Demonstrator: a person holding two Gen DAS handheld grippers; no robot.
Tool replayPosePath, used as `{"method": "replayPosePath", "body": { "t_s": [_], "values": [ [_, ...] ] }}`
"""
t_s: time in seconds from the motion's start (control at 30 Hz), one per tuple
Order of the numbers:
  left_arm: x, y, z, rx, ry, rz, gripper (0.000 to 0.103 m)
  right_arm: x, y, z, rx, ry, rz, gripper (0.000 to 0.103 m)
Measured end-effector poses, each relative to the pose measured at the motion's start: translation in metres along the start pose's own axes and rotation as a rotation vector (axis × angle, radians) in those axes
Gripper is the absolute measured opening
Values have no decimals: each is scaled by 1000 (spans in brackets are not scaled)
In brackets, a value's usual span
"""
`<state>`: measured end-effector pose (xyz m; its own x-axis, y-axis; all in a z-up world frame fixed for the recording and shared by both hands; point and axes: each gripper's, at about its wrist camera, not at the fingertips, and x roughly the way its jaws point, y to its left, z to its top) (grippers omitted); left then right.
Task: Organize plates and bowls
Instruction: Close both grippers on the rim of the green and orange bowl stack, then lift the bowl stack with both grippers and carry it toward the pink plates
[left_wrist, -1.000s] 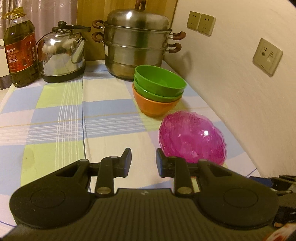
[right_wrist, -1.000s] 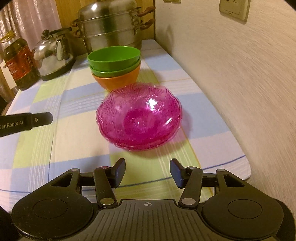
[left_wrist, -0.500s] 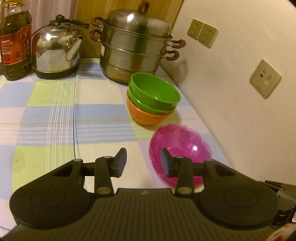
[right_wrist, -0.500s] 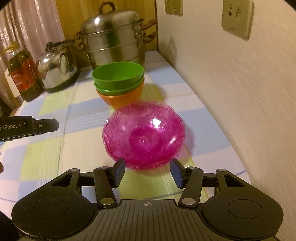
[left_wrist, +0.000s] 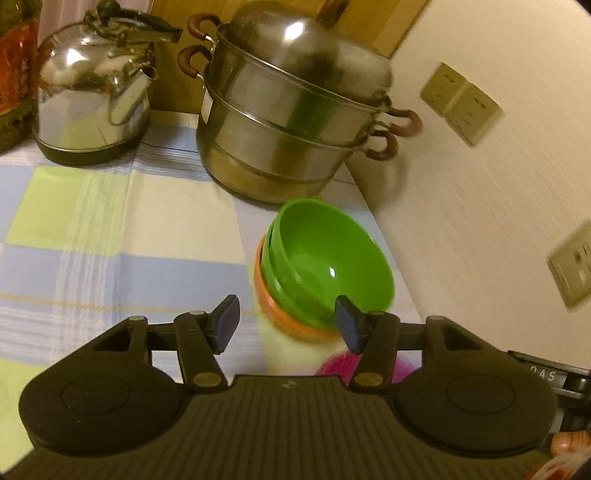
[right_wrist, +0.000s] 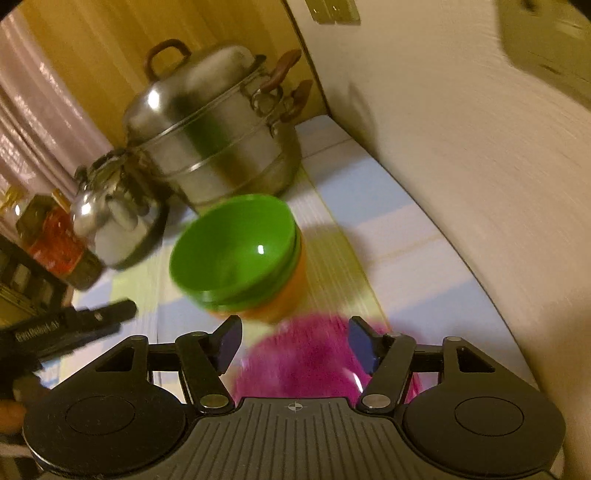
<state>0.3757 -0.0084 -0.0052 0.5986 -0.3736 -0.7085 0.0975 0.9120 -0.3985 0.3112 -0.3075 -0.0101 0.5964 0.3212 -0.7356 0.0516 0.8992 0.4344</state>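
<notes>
Two green bowls (left_wrist: 328, 258) sit nested in an orange bowl (left_wrist: 284, 317) on the checked cloth, close to the wall. My left gripper (left_wrist: 286, 310) hovers just short of this stack, its jaws opening with nothing pressed between them. The stack (right_wrist: 236, 247) also shows in the right wrist view, with its orange bowl (right_wrist: 291, 291) underneath. Pink glass plates (right_wrist: 306, 358) lie blurred below my right gripper (right_wrist: 294, 332), whose jaws are opening and grip nothing. Only a sliver of the pink plates (left_wrist: 340, 363) shows behind the left gripper's body. The left gripper (right_wrist: 74, 325) appears at the left edge.
A steel steamer pot (left_wrist: 291, 110) stands behind the bowls, with a kettle (left_wrist: 92, 96) and an oil bottle (left_wrist: 14, 66) to its left. The wall (left_wrist: 498, 221) with sockets runs along the right side. Bare checked cloth (left_wrist: 92, 240) lies to the left.
Both grippers have moved forward toward the bowl stack and their jaws have widened. The pink plates have slipped down under the near edge of both views.
</notes>
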Motion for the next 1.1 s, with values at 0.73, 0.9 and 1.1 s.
{"method": "replayPosePath", "body": {
  "t_s": [0.73, 0.9, 1.1],
  "values": [
    [129, 32, 21, -171, 229, -55, 39, 154, -30, 69, 133, 234, 34, 63],
    [130, 29, 22, -154, 217, -39, 36, 164, -30, 64, 142, 265, 36, 40],
    [129, 22, 21, -118, 211, -9, 33, 167, -24, 58, 147, 275, 27, 28]
  ]
}}
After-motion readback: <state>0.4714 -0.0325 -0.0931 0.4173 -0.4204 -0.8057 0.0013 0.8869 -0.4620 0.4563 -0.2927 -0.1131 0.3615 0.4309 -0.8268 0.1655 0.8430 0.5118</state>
